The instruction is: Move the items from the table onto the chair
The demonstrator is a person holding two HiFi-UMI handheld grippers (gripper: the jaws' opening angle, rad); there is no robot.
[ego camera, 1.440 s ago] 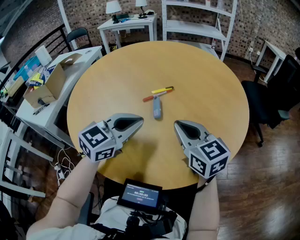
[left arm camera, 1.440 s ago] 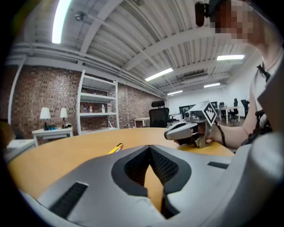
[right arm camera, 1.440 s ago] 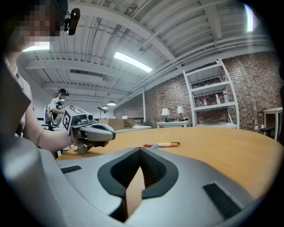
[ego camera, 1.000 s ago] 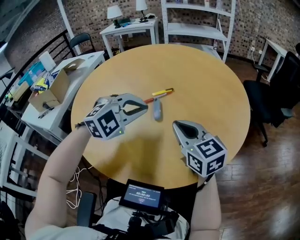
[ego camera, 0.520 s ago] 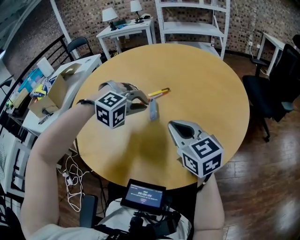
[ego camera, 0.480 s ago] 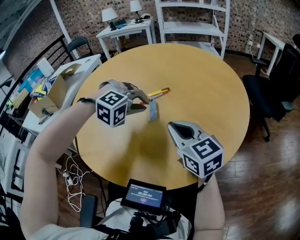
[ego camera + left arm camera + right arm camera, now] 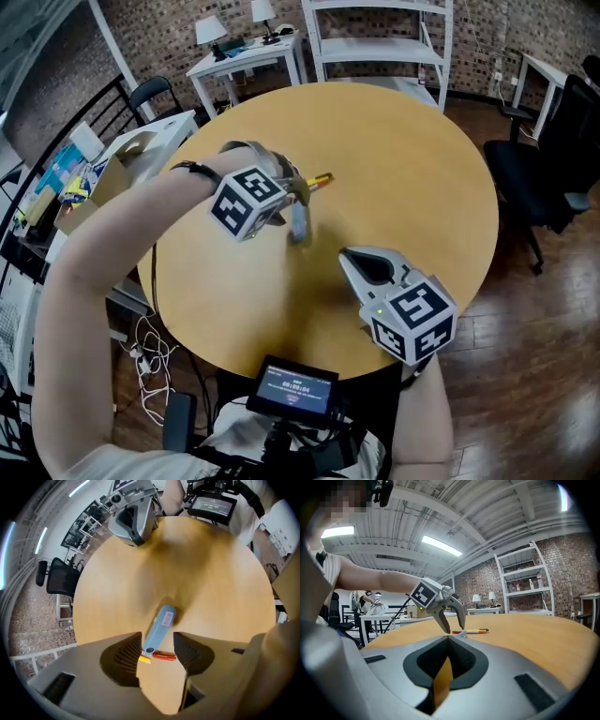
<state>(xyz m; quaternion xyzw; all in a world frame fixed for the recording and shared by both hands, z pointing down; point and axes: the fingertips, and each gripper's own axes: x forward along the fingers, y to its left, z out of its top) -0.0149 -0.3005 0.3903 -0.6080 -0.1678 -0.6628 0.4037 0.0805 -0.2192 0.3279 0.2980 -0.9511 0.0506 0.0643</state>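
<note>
A light blue flat stick point(image 7: 298, 225) lies on the round wooden table point(image 7: 422, 159), with a red pen point(image 7: 164, 656) and a yellow pen point(image 7: 320, 179) just beyond it. My left gripper point(image 7: 296, 199) points steeply down over them. Its jaws have just been opening and stand open; the blue stick's point(image 7: 160, 629) far end lies between the fingertips point(image 7: 132, 654), untouched. The right gripper view shows the left gripper point(image 7: 451, 617) hovering over the pens point(image 7: 471, 631). My right gripper point(image 7: 350, 255) rests low near the table's near edge, shut and empty.
A black office chair point(image 7: 548, 141) stands to the table's right. White shelving point(image 7: 375, 47) and a desk with lamps point(image 7: 244, 47) are behind. A side table with a cardboard box point(image 7: 122, 159) is at the left. A small screen point(image 7: 291, 386) sits at my waist.
My left gripper has moved from near my body out over the blue stick and pens, rolled and tipped downward, and its jaws have opened. The right gripper has stayed put.
</note>
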